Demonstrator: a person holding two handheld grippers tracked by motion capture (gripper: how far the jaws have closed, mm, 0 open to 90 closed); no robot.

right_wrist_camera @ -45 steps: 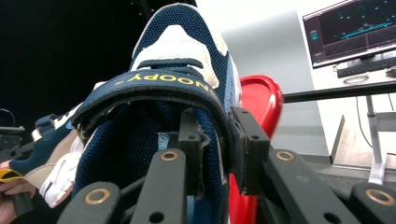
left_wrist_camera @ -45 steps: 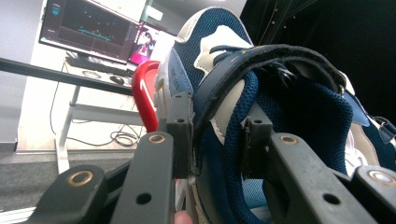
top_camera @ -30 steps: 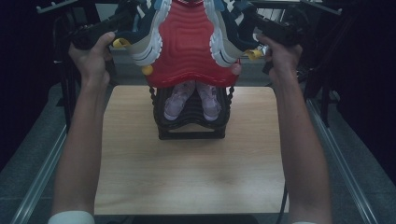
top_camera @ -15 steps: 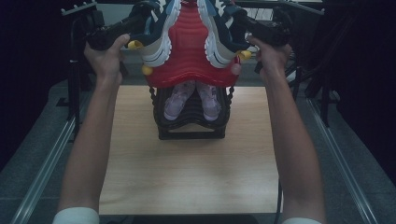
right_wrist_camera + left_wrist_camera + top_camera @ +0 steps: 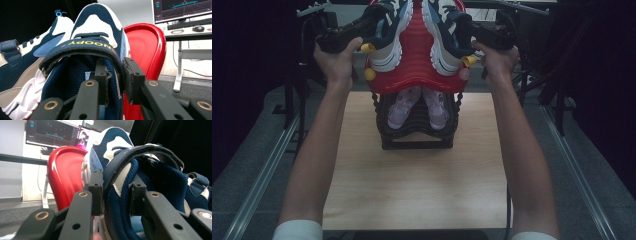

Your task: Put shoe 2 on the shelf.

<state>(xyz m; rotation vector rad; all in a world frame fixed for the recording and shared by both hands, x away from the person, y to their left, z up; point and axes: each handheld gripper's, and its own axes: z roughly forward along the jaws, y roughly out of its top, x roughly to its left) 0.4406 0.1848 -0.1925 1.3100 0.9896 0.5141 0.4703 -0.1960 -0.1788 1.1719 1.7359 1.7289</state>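
Each hand holds one shoe of a navy, white and beige pair above the red top shelf (image 5: 414, 75) of a shoe rack. My left gripper (image 5: 374, 27) is shut on the left sneaker (image 5: 392, 35); in the left gripper view its jaws (image 5: 116, 195) pinch the padded navy collar of the sneaker (image 5: 150, 177). My right gripper (image 5: 467, 30) is shut on the right sneaker (image 5: 442, 37). The right gripper view has its jaws (image 5: 116, 80) clamped on the side wall below the strap of that sneaker (image 5: 95, 27). Both toes point away from me.
A pair of small lilac shoes (image 5: 417, 107) sits on the black lower shelf (image 5: 417, 142) of the rack, which stands at the far end of a wooden table (image 5: 412, 185). Yellow and pink knobs (image 5: 370, 74) stick out at the red shelf's corners. Monitors (image 5: 50, 131) stand behind.
Both hands have carried the sneakers forward over the red shelf and drawn slightly closer together. The grips on the shoes look the same.
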